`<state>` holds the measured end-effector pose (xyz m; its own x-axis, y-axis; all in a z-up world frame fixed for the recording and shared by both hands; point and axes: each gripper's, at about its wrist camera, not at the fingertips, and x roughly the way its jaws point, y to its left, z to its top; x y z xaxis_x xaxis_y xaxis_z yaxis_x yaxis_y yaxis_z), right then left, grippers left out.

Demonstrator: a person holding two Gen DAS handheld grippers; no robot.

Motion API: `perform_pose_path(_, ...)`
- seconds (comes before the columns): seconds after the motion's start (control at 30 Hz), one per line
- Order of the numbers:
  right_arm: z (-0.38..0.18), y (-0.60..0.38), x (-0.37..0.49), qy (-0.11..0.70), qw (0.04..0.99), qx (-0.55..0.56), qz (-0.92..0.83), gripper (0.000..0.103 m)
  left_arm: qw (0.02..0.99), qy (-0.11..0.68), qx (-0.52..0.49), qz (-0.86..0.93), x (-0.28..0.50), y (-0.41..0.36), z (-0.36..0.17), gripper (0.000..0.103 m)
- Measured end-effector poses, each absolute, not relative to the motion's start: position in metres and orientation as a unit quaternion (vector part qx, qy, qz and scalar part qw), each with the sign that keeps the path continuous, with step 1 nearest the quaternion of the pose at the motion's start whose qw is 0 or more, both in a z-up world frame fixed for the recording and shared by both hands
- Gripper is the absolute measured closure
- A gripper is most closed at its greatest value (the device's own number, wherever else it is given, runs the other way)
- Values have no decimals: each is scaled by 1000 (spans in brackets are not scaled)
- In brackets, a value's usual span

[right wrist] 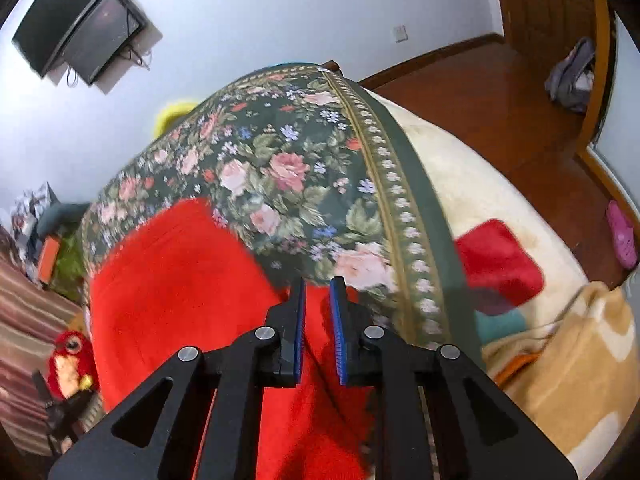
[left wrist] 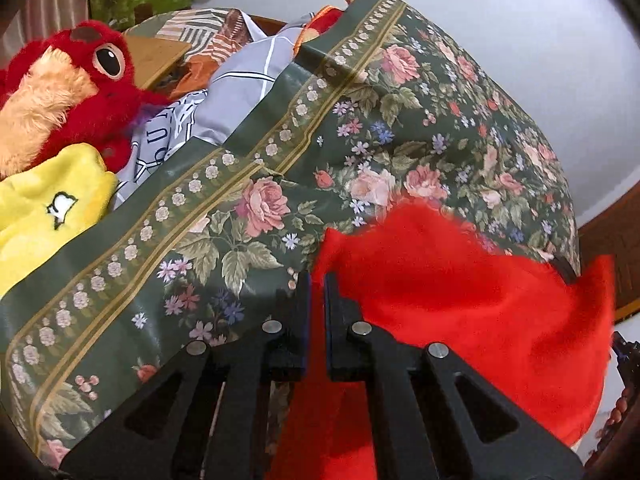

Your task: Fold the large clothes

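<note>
Left wrist view: bed (left wrist: 360, 128) under a floral cover fills most of the frame, with the red garment (left wrist: 460, 292) draped over its near part and hanging toward the camera. Right wrist view shows the same garment (right wrist: 172, 280) spread as one broad sheet on the cover, its far edge ragged with blur, not squared. No crease or stacked layer can be made out, so the fold looks early or mid-way: cloth is being carried, and laying down, smoothing and further folds remain, by my reading. Plush toys, a red one (left wrist: 80, 76) and a yellow one (left wrist: 48, 216), sit on the bed's far side with a grey printed cloth (left wrist: 240, 84), well apart from the garment. A cream blanket (right wrist: 500, 208) lies past the cover's border in the right view. Both tools point steeply down at the bed. Left claw (left wrist: 317, 280): jaws nearly together, clenched on a thin fold of the red garment that runs between them. Right claw (right wrist: 318, 284): a narrow gap stands between its blue pads (right wrist: 339, 344), red cloth lies in and below the gap, and the pads do not appear to press on it, so I read it as released, though blur makes this uncertain.
</note>
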<state>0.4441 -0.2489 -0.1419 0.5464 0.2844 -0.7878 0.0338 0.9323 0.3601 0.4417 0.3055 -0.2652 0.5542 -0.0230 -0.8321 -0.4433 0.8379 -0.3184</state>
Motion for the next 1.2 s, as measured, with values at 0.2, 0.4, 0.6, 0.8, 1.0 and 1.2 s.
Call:
perform_pose_path(0.2, -126, -226, 416, 465, 872, 110, 105, 91, 874, 433, -198, 97, 428, 280, -218, 97)
perform_pose_path(0.4, -112, -165, 387, 449, 872, 53, 187, 90, 901, 423, -90, 36, 420, 211, -184, 86)
perform_pose_path(0.6, -125, -105, 361, 448, 859, 2, 248, 62, 906, 420, -33, -31, 415, 137, -186, 63)
perform_pose_path(0.8, -154, -89, 351, 456, 855, -77, 233, 30, 885, 462, 6, -54, 418, 95, -227, 49)
perform_pose_path(1.0, -169, -138, 353, 473, 860, -83, 174, 25, 890, 455, -42, -13, 407, 122, -247, 25)
perform_pose_path(1.2, -186, -199, 353, 514, 849, -39, 114, 24, 882, 466, -53, 57, 383, 167, -265, 17)
